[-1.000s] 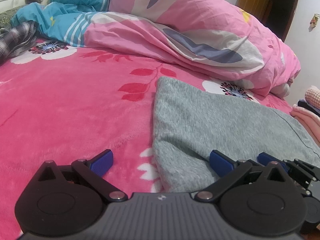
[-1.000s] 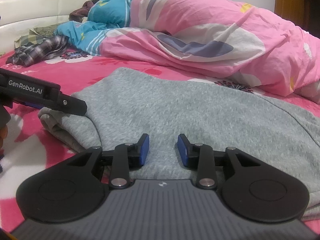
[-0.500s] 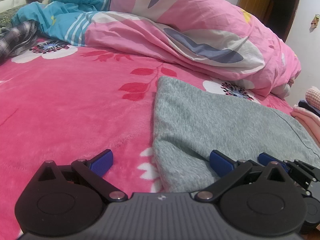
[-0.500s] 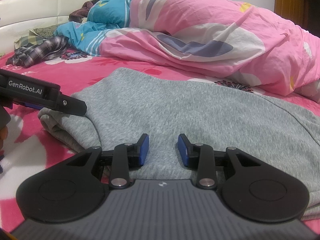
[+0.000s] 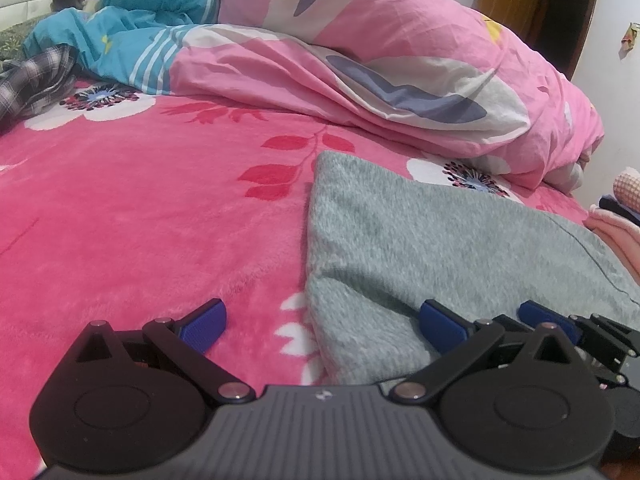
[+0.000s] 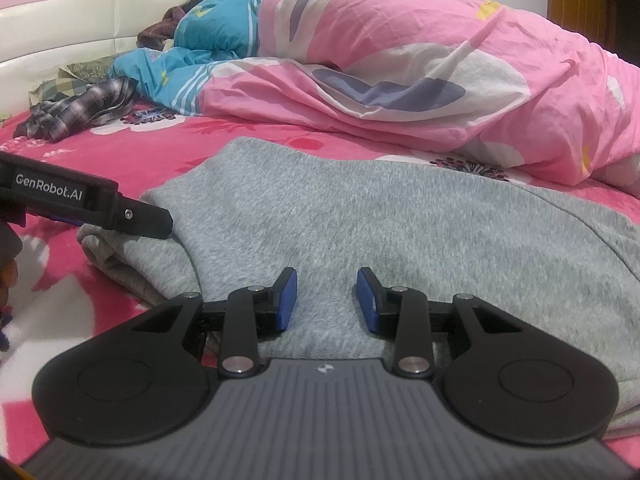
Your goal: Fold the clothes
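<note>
A grey fleece garment (image 5: 440,240) (image 6: 380,220) lies flat on the pink flowered bedspread (image 5: 140,200), its left edge folded over. My left gripper (image 5: 322,326) stands wide open low over the garment's near left corner; its right finger (image 5: 442,326) rests on the fabric and its left one hangs over the bedspread. In the right wrist view the left gripper (image 6: 92,204) reaches in from the left to that folded edge. My right gripper (image 6: 327,300) hovers over the garment's near edge, jaws partly apart, nothing pinched between the pads. One right gripper finger (image 5: 548,320) shows in the left wrist view.
A bunched pink and teal quilt (image 6: 400,60) fills the back of the bed. A plaid garment (image 6: 80,108) lies at the back left by the headboard (image 6: 80,20). Pink fabric (image 5: 616,232) sits at the right edge, and a wooden door (image 5: 520,4) stands behind.
</note>
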### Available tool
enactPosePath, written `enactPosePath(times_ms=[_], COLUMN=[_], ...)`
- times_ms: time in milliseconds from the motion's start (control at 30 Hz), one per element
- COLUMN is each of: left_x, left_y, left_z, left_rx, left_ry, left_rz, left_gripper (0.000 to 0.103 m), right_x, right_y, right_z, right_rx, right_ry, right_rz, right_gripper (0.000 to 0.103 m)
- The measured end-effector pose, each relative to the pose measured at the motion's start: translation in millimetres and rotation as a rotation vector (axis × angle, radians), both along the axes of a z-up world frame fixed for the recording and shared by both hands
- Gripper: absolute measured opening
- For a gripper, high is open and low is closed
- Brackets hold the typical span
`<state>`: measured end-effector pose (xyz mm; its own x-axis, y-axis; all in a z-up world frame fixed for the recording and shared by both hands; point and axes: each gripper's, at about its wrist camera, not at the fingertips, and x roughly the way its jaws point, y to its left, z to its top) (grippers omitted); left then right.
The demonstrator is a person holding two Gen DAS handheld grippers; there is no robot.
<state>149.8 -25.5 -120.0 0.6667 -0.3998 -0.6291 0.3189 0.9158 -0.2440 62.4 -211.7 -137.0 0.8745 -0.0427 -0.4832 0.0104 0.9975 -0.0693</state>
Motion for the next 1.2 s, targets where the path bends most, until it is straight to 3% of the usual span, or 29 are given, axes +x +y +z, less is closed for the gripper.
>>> enactPosePath(times_ms=[300, 433, 500, 700, 833, 933, 1000, 1100, 1200], left_x=[-0.4, -1.8, -3.8, -5.8, 0.7, 7.4, 13.5, 25.0, 42.2], left_y=[2.0, 19.6, 34.1, 64.5, 79.5, 89.1, 90.7, 88.7, 82.5], left_z=[-0.4, 0.1, 0.6, 3.9, 4.4, 4.3, 5.2, 8.7, 11.8], left_rx=[-0.022, -0.12, -0.194, -0.278, -0.352, -0.415, -0.423, -0.411, -0.409], left_ry=[0.001, 0.02, 0.031, 0.033, 0.074, 0.111, 0.127, 0.15, 0.17], left_rz=[0.001, -0.013, -0.017, -0.012, 0.029, 0.048, 0.042, 0.024, 0.016], left_gripper=[0.103, 0.103, 0.103, 0.103, 0.103, 0.102, 0.101, 0.101, 0.101], right_x=[1.2, -10.4, -16.5, -49.7, -44.6, -33.0, -24.9, -13.6, 2.1], right_y=[-4.5, -7.0, -8.2, 24.0, 61.6, 88.3, 101.4, 117.3, 126.4], right_z=[1.2, 11.2, 16.4, 34.8, 35.4, 30.3, 27.9, 22.8, 11.5], right_rx=[0.032, 0.022, 0.016, -0.103, -0.168, -0.283, -0.345, -0.428, -0.515], right_ry=[0.006, 0.008, 0.01, -0.078, -0.1, -0.118, -0.112, -0.101, -0.045], right_rz=[0.003, -0.006, -0.011, 0.138, 0.284, 0.352, 0.409, 0.485, 0.5], right_gripper=[0.035, 0.057, 0.061, 0.063, 0.064, 0.064, 0.066, 0.08, 0.081])
